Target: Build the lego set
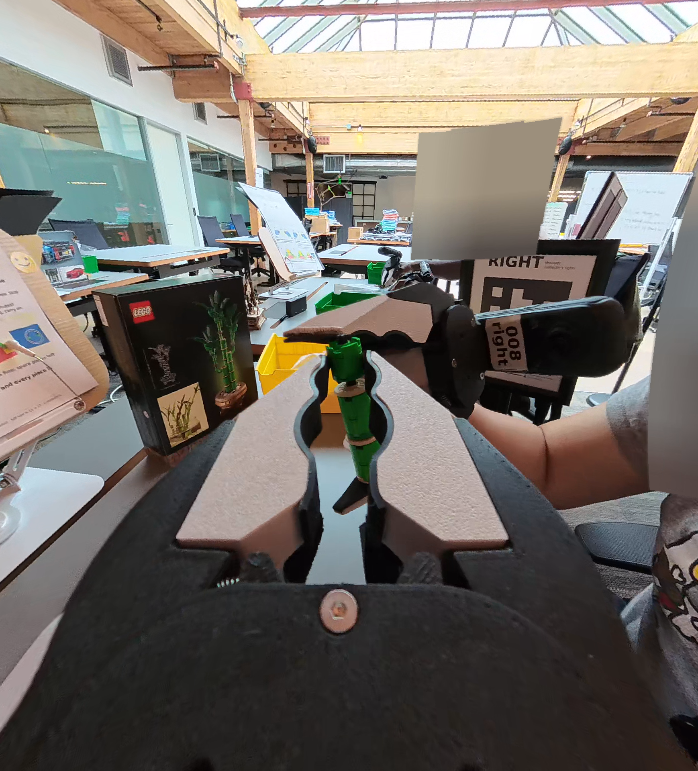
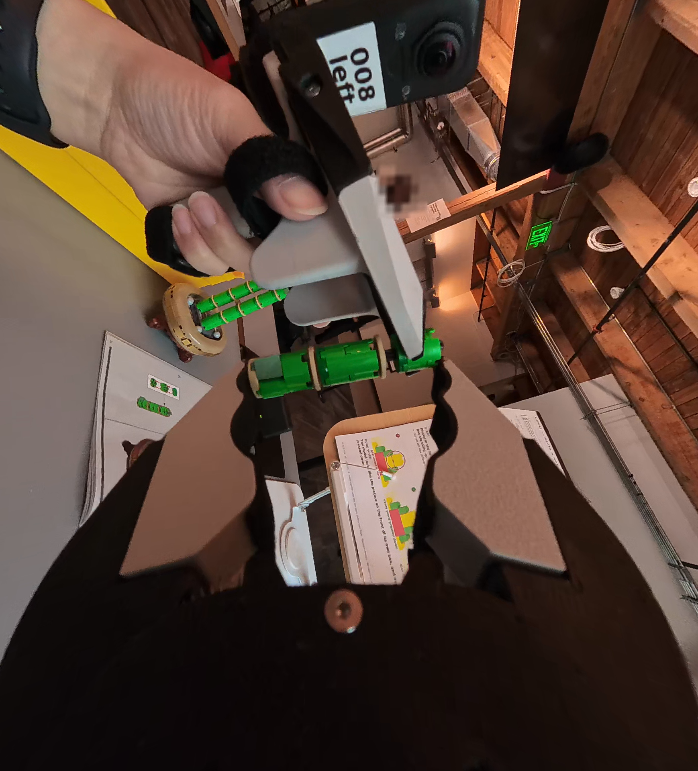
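The left tool pinches the green bamboo stalk between its two pads, and the stalk runs up the gap from a dark piece at its lower end to a loose green top segment beyond the fingertips. The right tool is spread wide around the stalk, one finger by the tan-ringed lower end and the other by the top segment. Seen from the left wrist, its flat finger lies on top of that cap. So the step looks like seating the top segment on the stalk's dark axle.

To do it well, push straight along the stalk's axis while the left tool grips firmly near the joint. A sideways push could bend or split the lower sections.

Just beyond the left tool sits a yellow bin; what it holds is hidden. Farther off are green bins, contents also unseen. Ahead and to the left of the left tool stands the set's black box.

Past the right tool, on the surface, the tan pot base already carries two thin green stalks beside the open instruction booklet.
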`<state>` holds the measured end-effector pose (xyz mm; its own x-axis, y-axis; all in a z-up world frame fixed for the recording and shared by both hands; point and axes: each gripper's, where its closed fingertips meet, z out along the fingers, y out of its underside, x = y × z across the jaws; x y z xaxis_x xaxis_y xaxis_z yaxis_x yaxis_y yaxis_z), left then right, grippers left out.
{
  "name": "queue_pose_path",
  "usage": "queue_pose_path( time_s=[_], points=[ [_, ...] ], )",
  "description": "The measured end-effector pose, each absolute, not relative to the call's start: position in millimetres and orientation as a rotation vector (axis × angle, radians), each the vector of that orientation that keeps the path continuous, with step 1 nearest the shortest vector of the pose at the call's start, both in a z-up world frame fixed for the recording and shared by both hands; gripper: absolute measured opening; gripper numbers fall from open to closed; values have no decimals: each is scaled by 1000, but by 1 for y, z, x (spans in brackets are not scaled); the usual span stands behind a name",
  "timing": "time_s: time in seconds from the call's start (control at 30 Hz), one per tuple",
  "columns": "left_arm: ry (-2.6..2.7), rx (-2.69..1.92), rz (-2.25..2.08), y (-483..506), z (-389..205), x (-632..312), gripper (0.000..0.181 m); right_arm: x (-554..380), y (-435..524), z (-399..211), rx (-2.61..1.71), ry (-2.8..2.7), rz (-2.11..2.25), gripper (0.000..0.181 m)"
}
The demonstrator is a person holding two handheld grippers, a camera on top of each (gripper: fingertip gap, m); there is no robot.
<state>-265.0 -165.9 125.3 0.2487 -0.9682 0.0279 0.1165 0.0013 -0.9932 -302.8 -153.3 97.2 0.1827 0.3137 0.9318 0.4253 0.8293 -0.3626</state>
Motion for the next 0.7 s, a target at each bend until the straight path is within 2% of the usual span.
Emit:
queue_pose_path(
  time_s=[0.1,0.17,0.37,0.53,0.7],
  points=[
    [914,-1258,-1050,-160,123,-267,17,-302,-150,94,-675,-1426,-101,83],
    [913,-1245,-945,-156,125,-274,42,-300,-146,94,-689,-1423,-116,84],
    [1163,-1128,-450,-174,114,-278,79,-299,-148,80,-849,-1504,93,84],
    [1244,-1139,-353,-173,97,-264,79,-293,-161,81,-942,-1530,329,83],
    [1271,-1101,-386,-178,93,-248,70,-290,-167,77,-958,-1571,360,84]
  ],
)
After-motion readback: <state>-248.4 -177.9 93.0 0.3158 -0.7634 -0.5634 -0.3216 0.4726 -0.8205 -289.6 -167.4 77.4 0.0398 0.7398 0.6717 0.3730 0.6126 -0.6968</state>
